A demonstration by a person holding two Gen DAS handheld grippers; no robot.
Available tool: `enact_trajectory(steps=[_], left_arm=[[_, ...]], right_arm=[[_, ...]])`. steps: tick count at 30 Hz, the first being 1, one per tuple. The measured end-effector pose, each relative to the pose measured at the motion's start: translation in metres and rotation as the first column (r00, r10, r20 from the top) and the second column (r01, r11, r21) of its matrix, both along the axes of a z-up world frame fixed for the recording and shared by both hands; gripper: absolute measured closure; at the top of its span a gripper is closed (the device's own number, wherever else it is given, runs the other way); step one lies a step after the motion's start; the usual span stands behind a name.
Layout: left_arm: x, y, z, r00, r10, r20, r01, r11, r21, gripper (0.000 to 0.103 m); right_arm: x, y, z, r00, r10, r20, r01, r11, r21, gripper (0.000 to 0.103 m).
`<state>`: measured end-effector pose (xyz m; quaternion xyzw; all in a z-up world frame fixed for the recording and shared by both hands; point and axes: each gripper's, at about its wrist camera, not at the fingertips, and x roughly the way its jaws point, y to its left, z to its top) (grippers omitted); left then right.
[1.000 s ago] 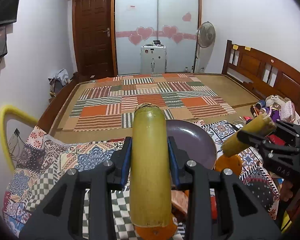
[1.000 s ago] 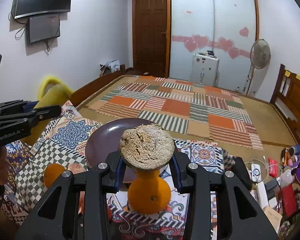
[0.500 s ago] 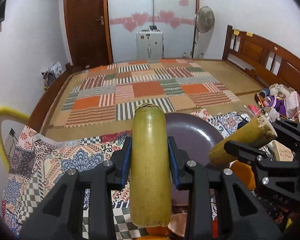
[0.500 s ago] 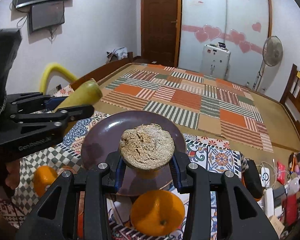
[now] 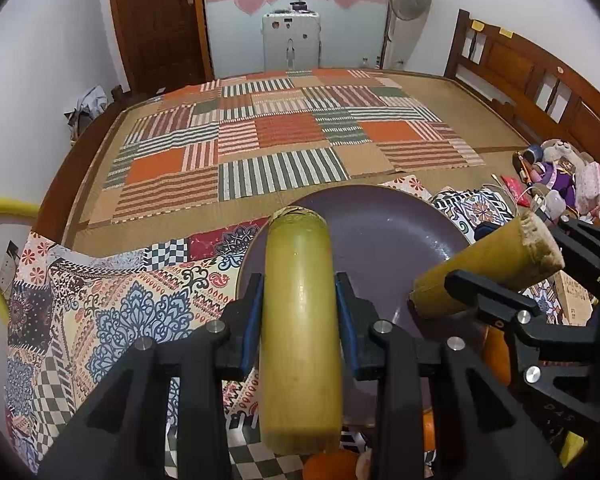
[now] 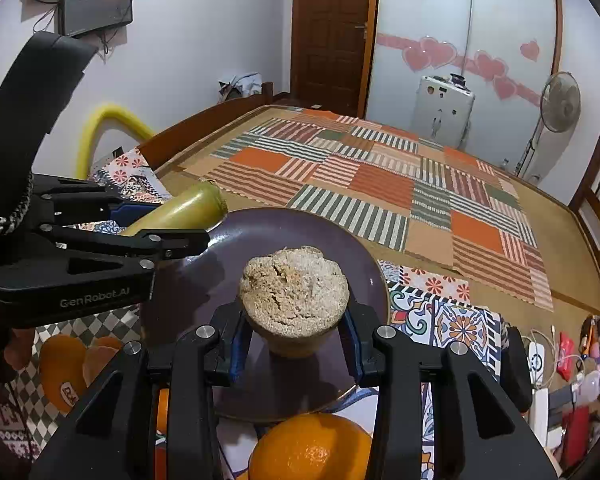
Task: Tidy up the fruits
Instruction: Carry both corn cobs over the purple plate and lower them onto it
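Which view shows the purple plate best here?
The right wrist view: most of the purple plate shows, rim and dish, behind the right tool. In the left wrist view, the held yellow-green pieces and left tool hide its near half.

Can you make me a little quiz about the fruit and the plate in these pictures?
1. True or false: the purple plate has fruit lying on it.
2. What does the left gripper hold? A) an orange B) a yellow-green cut piece C) nothing
3. What round fruit lies just below the right gripper?

Key: 1 false, it looks bare. 2 B. 3 an orange.
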<state>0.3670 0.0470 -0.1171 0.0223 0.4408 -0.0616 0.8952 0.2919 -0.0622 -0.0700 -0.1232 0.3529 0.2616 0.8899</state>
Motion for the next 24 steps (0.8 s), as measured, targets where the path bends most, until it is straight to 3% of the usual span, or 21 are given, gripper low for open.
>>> enact_trajectory(steps=[6, 16, 24], left_arm=[[0.012, -0.005, -0.008, 0.999, -0.012, -0.04, 0.012, 1.0, 0.009, 0.069], [0.025, -0.003, -0.019, 0.994, -0.016, -0.105, 0.016, 1.0, -0.001, 0.069], [0.024, -0.001, -0.005, 0.998, -0.014, -0.056, 0.015, 1.0, 0.003, 0.069]], right_arm=[[0.009, 0.006, 0.0, 1.0, 0.015, -0.017, -0.015, 1.0, -0.003, 0.067], [0.045, 0.011, -0.003, 0.992, 0.023, -0.126, -0.022, 1.0, 0.008, 0.067], [0.054, 0.02, -0.02, 0.978, 0.036, -0.204, -0.048, 0.997, -0.056, 0.067]])
